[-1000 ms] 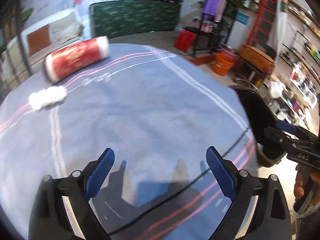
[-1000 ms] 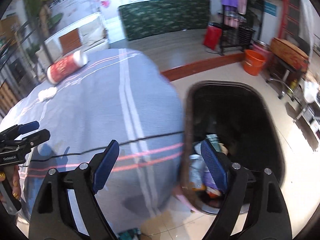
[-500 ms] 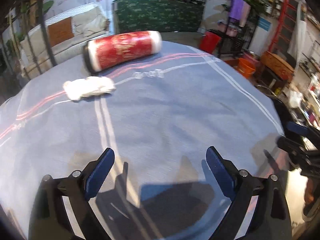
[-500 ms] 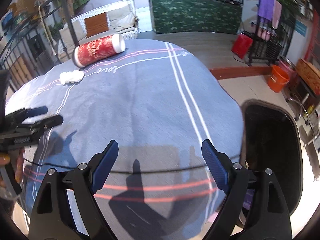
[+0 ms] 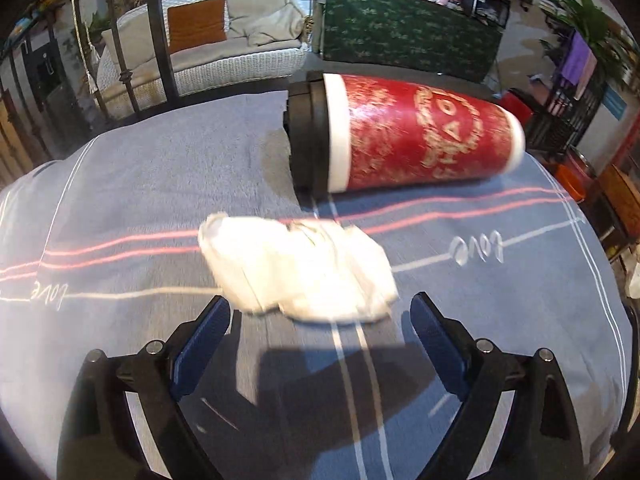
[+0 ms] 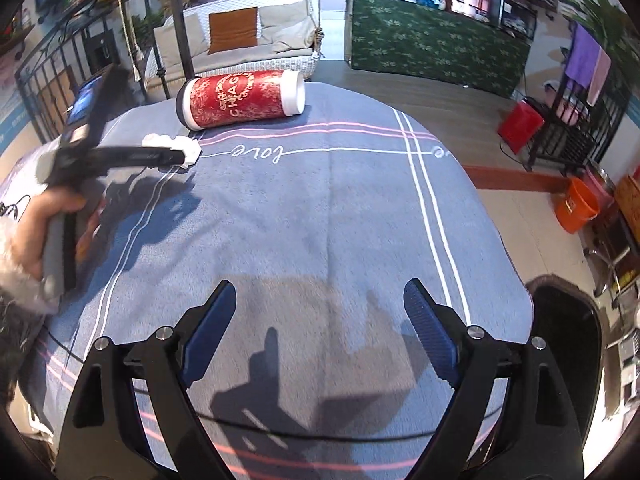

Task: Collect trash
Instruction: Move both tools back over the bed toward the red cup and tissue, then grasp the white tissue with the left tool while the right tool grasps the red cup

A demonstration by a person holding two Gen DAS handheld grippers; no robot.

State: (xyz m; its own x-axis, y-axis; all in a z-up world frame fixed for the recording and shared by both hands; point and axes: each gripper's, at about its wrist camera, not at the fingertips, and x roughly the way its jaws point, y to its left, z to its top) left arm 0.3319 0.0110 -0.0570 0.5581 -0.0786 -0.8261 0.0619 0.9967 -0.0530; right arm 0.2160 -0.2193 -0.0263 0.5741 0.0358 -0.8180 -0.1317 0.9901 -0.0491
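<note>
A crumpled white tissue (image 5: 296, 268) lies on the blue-grey tablecloth (image 5: 140, 184). Just beyond it a red paper cup (image 5: 404, 138) with a black lid lies on its side. My left gripper (image 5: 320, 320) is open, its blue pads just short of the tissue on either side, not touching it. In the right wrist view the tissue (image 6: 180, 146) and cup (image 6: 240, 98) sit at the far left of the table, with the left gripper (image 6: 176, 156) reaching over the tissue, held by a hand. My right gripper (image 6: 318, 306) is open over bare cloth, nothing between its fingers.
A black trash bin (image 6: 568, 344) stands on the floor off the table's right edge. Beyond the table are a wicker sofa (image 6: 248, 44), a green-covered counter (image 6: 436, 48), a red box (image 6: 520, 126) and an orange bucket (image 6: 578, 204).
My left gripper has swept across the table to the tissue and cup, which now loom large. My right gripper has swung left from over the bin to over the tablecloth.
</note>
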